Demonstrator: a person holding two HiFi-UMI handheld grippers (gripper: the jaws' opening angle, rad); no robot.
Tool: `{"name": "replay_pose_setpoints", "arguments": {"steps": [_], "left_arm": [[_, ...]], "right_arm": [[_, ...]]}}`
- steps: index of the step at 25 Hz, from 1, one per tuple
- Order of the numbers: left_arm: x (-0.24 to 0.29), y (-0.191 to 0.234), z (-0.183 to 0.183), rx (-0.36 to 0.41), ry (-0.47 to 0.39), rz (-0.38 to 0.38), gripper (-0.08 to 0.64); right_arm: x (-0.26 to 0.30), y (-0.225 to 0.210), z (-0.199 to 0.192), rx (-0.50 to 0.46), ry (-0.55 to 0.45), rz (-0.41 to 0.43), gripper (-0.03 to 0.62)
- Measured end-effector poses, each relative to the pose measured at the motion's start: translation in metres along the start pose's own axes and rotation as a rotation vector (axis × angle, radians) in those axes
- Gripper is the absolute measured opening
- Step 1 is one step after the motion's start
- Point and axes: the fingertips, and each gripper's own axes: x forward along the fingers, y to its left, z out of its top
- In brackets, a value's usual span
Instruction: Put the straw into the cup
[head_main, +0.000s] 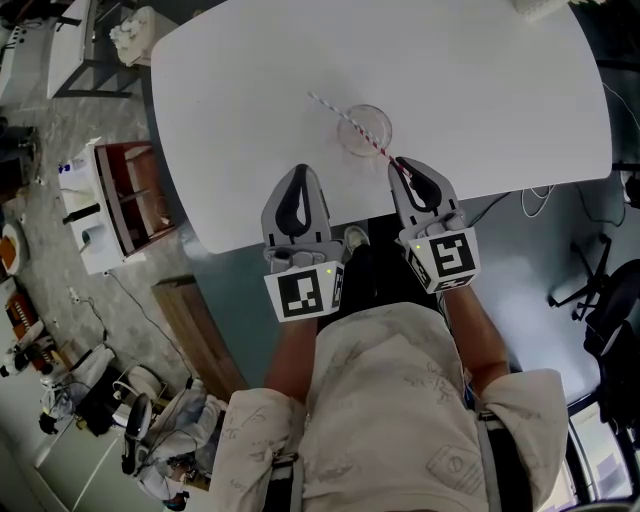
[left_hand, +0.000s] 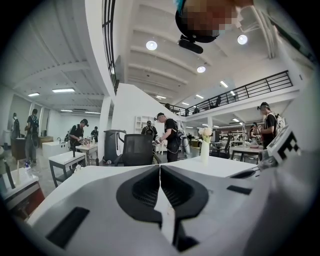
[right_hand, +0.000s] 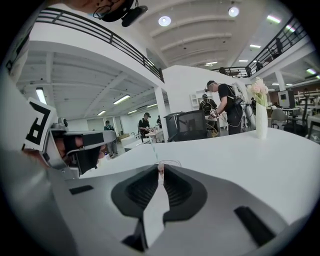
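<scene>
A clear cup (head_main: 365, 130) stands on the white table (head_main: 480, 90), a little in from its near edge. A red-and-white striped straw (head_main: 340, 118) slants across the cup's mouth, its far end past the rim at the upper left. My right gripper (head_main: 402, 163) is shut on the straw's near end, just right of the cup. In the right gripper view the straw's pink end (right_hand: 160, 170) sits pinched between the jaw tips, and the cup's rim (right_hand: 172, 163) shows just beyond. My left gripper (head_main: 298, 172) is shut and empty at the table's near edge, left of the cup; in its own view (left_hand: 160, 166) the tips meet.
A white vase of flowers (right_hand: 260, 120) stands farther along the table. On the floor to the left are a red-and-white cart (head_main: 110, 205) and a wooden box (head_main: 190, 320). An office chair (head_main: 600, 290) stands at the right. Several people work at desks in the background.
</scene>
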Motion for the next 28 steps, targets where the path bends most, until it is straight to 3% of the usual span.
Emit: {"name": "replay_pose_setpoints", "arguments": {"steps": [8, 28], "left_arm": [[-0.005, -0.004, -0.005, 0.008, 0.017, -0.002, 0.006], [-0.053, -0.007, 0.037, 0.016, -0.087, -0.004, 0.006]], "right_arm": [[0.000, 0.006, -0.005, -0.035, 0.015, 0.013, 0.101], [-0.045, 0.012, 0.017, -0.129, -0.026, -0.102, 0.137]]}}
